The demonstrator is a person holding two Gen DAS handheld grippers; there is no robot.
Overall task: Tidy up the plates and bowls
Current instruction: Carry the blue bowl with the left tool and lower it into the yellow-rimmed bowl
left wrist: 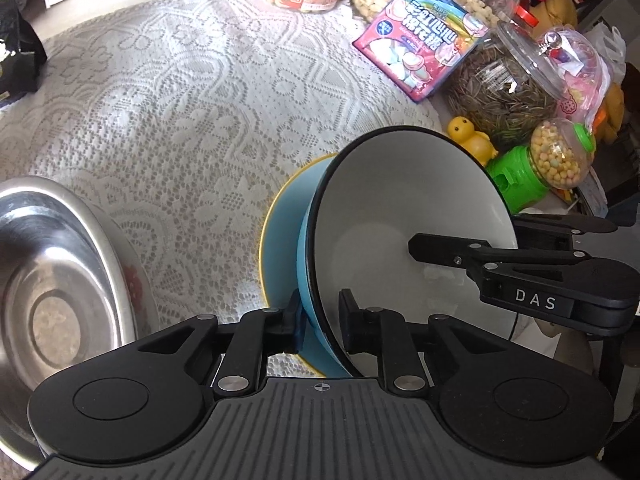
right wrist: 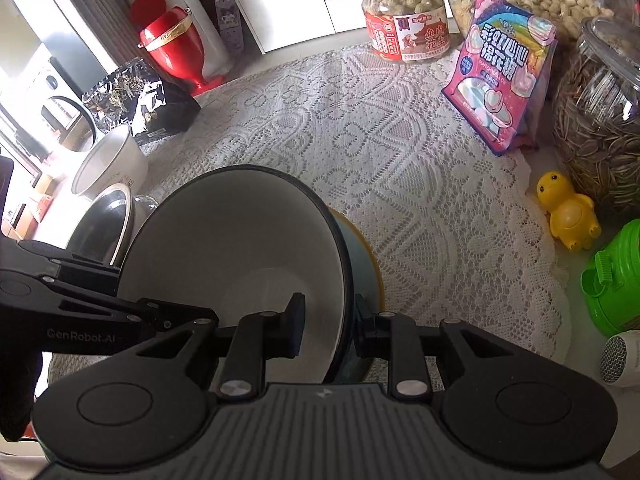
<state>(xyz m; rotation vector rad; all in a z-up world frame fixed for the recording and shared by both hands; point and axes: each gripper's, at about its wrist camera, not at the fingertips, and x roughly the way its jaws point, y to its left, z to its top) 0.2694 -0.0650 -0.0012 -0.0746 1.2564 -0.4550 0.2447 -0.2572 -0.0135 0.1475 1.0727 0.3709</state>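
A blue bowl with a white inside and black rim (left wrist: pixel 400 208) is held tilted above the lace cloth. My left gripper (left wrist: pixel 320 328) is shut on its rim, one finger outside, one inside. My right gripper (right wrist: pixel 330 330) is shut on the opposite rim of the same bowl (right wrist: pixel 240 240); it shows in the left wrist view (left wrist: pixel 480 256). A blue plate with a yellow edge (left wrist: pixel 280 224) sits behind the bowl, also in the right wrist view (right wrist: pixel 370 272). A steel bowl (left wrist: pixel 52 280) lies at the left, with a white bowl (right wrist: pixel 108 164) beyond it.
Snack jars (right wrist: pixel 404 16), a pink marshmallow bag (right wrist: pixel 504 72), a sunflower seed jar (right wrist: pixel 600 120), a yellow duck toy (right wrist: pixel 568 216) and a green candy dispenser (left wrist: pixel 528 168) crowd the right side. A black foil bag (right wrist: pixel 136 100) and a red canister (right wrist: pixel 176 48) stand at far left.
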